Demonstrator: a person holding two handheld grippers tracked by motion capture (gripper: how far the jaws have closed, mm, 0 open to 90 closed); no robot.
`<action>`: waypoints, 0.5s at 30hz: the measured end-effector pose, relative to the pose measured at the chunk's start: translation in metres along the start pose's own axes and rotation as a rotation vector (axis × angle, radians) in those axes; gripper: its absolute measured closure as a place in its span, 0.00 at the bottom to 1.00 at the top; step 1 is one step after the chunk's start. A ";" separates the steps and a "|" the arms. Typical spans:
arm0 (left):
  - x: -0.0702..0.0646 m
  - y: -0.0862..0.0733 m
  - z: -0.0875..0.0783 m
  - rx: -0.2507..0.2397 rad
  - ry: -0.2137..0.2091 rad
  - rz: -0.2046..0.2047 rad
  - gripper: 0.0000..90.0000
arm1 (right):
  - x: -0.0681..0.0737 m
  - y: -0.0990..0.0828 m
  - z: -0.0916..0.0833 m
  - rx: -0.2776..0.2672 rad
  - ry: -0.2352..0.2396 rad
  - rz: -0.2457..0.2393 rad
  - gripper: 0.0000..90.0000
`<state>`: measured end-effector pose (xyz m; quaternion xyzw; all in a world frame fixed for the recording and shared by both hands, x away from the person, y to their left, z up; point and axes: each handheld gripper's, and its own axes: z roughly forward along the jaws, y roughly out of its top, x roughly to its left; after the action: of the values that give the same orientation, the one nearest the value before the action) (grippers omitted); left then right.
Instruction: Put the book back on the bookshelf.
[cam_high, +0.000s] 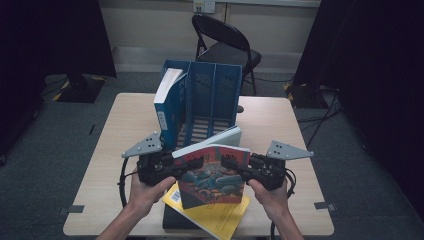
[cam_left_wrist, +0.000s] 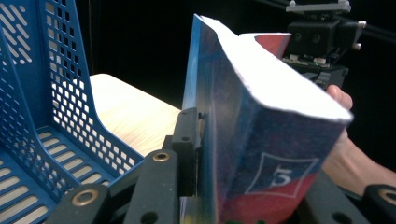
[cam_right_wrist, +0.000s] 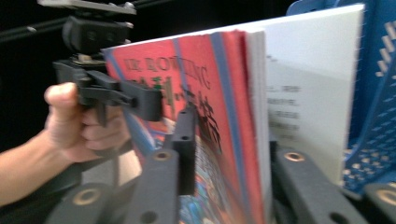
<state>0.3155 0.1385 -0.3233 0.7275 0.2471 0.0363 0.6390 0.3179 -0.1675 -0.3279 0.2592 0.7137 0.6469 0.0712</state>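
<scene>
While both grippers are clamping the red book (cam_high: 215, 172) from opposite sides, the person is holding it above the near edge of the table (cam_high: 280, 120), just in front of the blue rack (cam_high: 212, 92). The left gripper (cam_high: 184, 166) is pinching the spine side; in the left gripper view the book's cover (cam_left_wrist: 261, 154) is sitting between the jaws with one pad pressed flat against it. The right gripper (cam_high: 231, 164) is gripping the page edge, and in the right gripper view the book (cam_right_wrist: 224, 116) is filling the gap between its jaws.

Beneath the held book, a yellow book (cam_high: 220, 215) is lying on a dark one at the table's front edge. A blue book (cam_high: 167, 100) is already leaning in the rack's left slot; the other slots are looking free.

Judging by this, the step in hand is standing the book up and feeding it into a free slot. To do it well, the person should be keeping both grips firm and even so the pages are not fanning open, turning the book upright with the spine facing outward, lining it up with a slot between dividers, and lowering it straight in before letting go, one gripper at a time.
</scene>
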 end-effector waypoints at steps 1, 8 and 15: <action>-0.001 0.000 -0.001 0.002 -0.002 0.005 0.78 | 0.000 0.000 -0.001 0.003 -0.014 -0.006 0.71; -0.004 -0.005 -0.002 -0.011 -0.003 0.004 0.77 | -0.006 -0.003 -0.011 0.022 -0.093 -0.010 0.58; -0.002 -0.007 -0.003 0.010 0.008 0.026 0.78 | -0.026 -0.016 -0.008 0.078 -0.089 0.057 0.47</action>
<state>0.3100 0.1404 -0.3292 0.7336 0.2402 0.0462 0.6340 0.3323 -0.1873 -0.3482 0.3106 0.7269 0.6080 0.0742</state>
